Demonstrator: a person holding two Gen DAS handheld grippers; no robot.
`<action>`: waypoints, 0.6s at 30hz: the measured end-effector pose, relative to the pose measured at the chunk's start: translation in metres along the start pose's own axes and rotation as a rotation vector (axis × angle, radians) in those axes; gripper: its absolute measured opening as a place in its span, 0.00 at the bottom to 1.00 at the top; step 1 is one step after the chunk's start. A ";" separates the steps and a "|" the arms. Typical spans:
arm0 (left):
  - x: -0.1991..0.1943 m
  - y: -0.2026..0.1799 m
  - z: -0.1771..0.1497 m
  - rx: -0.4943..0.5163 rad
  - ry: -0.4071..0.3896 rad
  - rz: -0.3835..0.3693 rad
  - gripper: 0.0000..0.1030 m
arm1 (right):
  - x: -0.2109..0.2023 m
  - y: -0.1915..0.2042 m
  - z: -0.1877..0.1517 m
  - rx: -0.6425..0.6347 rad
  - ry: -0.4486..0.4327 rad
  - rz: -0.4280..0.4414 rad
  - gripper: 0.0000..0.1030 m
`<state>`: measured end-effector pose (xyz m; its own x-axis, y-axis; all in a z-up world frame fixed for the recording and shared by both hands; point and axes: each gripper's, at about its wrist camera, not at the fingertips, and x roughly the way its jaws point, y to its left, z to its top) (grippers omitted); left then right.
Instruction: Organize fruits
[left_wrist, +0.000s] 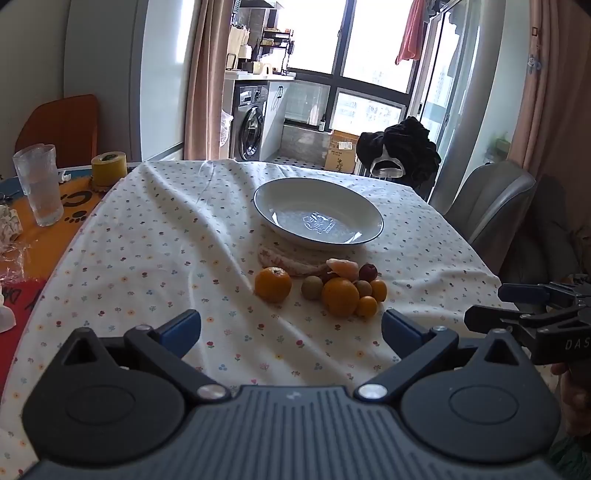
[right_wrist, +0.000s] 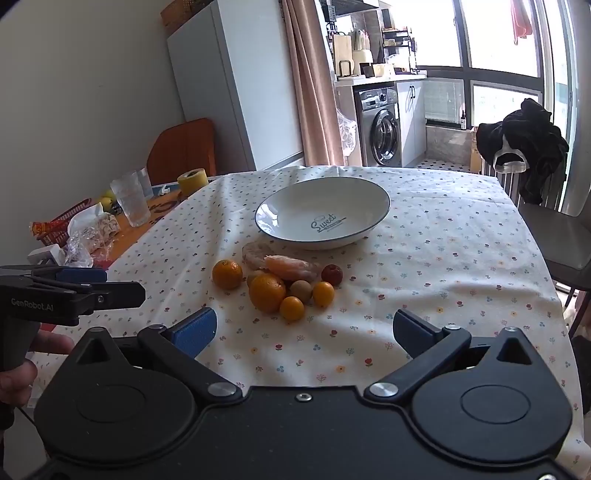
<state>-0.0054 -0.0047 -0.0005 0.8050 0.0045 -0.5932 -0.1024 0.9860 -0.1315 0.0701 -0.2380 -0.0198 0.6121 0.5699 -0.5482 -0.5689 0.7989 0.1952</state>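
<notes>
Both grippers hover low over the near edge of the bench, side by side, each with its blue-padded fingers spread wide and nothing between them. From its own camera the left gripper (left_wrist: 291, 328) points at the fruit; the right gripper (right_wrist: 304, 330) does the same from a little further right. Each shows at the edge of the other's view, with a hand (right_wrist: 14, 363) wrapped around the left one's handle.

Just past the fingers, on the flowered cloth (left_wrist: 147, 266), lies the fruit in a tight cluster. Nearest are a big orange (left_wrist: 340, 296) and a small kumquat (left_wrist: 366, 306) touching it on the right. A second kumquat (left_wrist: 379, 290) sits just behind that one. Two greenish-brown round fruits lie in the cluster, one (left_wrist: 312, 287) left of the big orange and one (left_wrist: 364, 287) right of it. A mandarin (left_wrist: 273, 284) stands slightly apart on the left. Behind the cluster are a peeled citrus piece (left_wrist: 343, 267) and a dark red fruit (left_wrist: 368, 272).

Further back a woven coaster (left_wrist: 284, 260) pokes out from under a white bowl (left_wrist: 275, 195) with a dark rim, which holds no fruit.

To the far left, off the cloth, stand a glass (left_wrist: 38, 184) and a yellow tape roll (left_wrist: 109, 168).
</notes>
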 end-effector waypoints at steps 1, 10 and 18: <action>0.000 0.000 0.000 -0.001 0.001 0.001 1.00 | -0.001 0.000 0.000 0.000 0.000 0.001 1.00; 0.000 0.007 0.000 -0.008 0.013 -0.002 1.00 | -0.003 0.002 0.000 -0.015 -0.012 0.008 1.00; -0.001 0.008 0.000 -0.004 0.008 0.005 1.00 | -0.006 0.004 0.002 -0.025 -0.018 0.012 1.00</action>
<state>-0.0068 0.0030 -0.0013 0.7996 0.0085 -0.6004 -0.1092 0.9853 -0.1315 0.0653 -0.2379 -0.0145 0.6151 0.5826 -0.5313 -0.5893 0.7873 0.1811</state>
